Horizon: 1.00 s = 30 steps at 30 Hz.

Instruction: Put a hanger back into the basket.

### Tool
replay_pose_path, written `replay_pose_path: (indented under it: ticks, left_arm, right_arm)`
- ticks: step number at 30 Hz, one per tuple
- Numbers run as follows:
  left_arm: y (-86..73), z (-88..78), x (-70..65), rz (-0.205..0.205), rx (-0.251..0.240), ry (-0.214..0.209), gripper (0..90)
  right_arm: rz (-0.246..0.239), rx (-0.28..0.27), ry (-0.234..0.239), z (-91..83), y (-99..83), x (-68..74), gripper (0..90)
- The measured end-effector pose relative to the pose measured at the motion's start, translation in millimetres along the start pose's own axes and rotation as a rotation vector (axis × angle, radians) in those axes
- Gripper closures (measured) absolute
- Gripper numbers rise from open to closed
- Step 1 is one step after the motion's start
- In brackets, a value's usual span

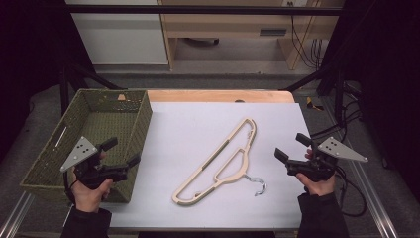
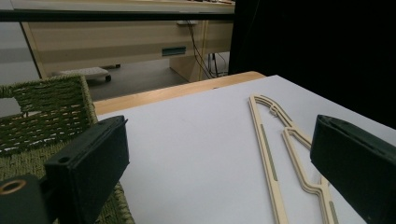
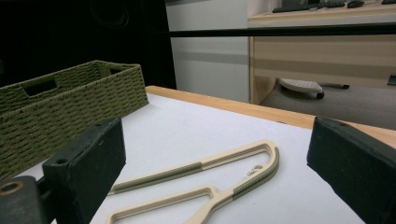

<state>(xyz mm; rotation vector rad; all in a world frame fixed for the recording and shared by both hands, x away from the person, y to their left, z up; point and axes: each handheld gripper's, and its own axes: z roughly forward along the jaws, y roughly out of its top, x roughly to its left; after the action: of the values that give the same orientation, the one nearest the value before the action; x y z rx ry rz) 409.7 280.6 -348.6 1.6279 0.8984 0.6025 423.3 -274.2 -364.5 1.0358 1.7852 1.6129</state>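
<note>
A cream hanger (image 1: 223, 158) with olive grip strips lies flat and slanted on the white sheet, its metal hook (image 1: 257, 186) pointing toward the near edge. My left gripper (image 1: 122, 151) is open and empty, held by a hand at the near left, partly over the near right corner of the green woven basket (image 1: 141, 124). My right gripper (image 1: 291, 146) is open and empty to the right of the hanger. In the left gripper view the wide-apart jaws of the left gripper (image 2: 219, 154) frame the hanger (image 2: 268, 154) and basket (image 2: 46, 107). The right gripper (image 3: 217, 140) faces the hanger (image 3: 187, 170) and basket (image 3: 70, 107).
The white sheet (image 1: 198, 129) covers a wooden table whose far edge (image 1: 218, 95) shows. The basket has nothing in it. Black frame rails run along both sides, cables (image 1: 346, 124) hang at the right, and a wooden desk (image 1: 237, 25) stands beyond.
</note>
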Motion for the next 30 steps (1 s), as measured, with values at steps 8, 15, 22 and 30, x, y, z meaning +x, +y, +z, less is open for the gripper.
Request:
replay_pose_path:
  ticks: [8, 15, 22, 30]
  left_arm:
    - [-1.6, 1.7, 0.9, 0.0, 0.008, 0.001, 4.6]
    - [-3.1, 6.0, -2.9, 0.006, 0.017, 0.0, 4.8]
    - [-4.0, 7.8, -3.7, 0.009, 0.022, -0.005, 4.7]
    - [-4.4, 8.7, -4.8, 0.018, 0.033, -0.005, 4.8]
  right_arm:
    - [-0.035, 0.067, 0.004, 7.3, -1.8, 5.4, 5.8]
    - [-0.054, 0.131, 0.028, 18.2, -8.2, 11.2, 8.4]
    - [-0.068, 0.201, 0.047, 32.6, -18.4, 17.6, 9.5]
    - [-0.081, 0.327, 0.068, 55.8, -40.7, 23.4, 16.5]
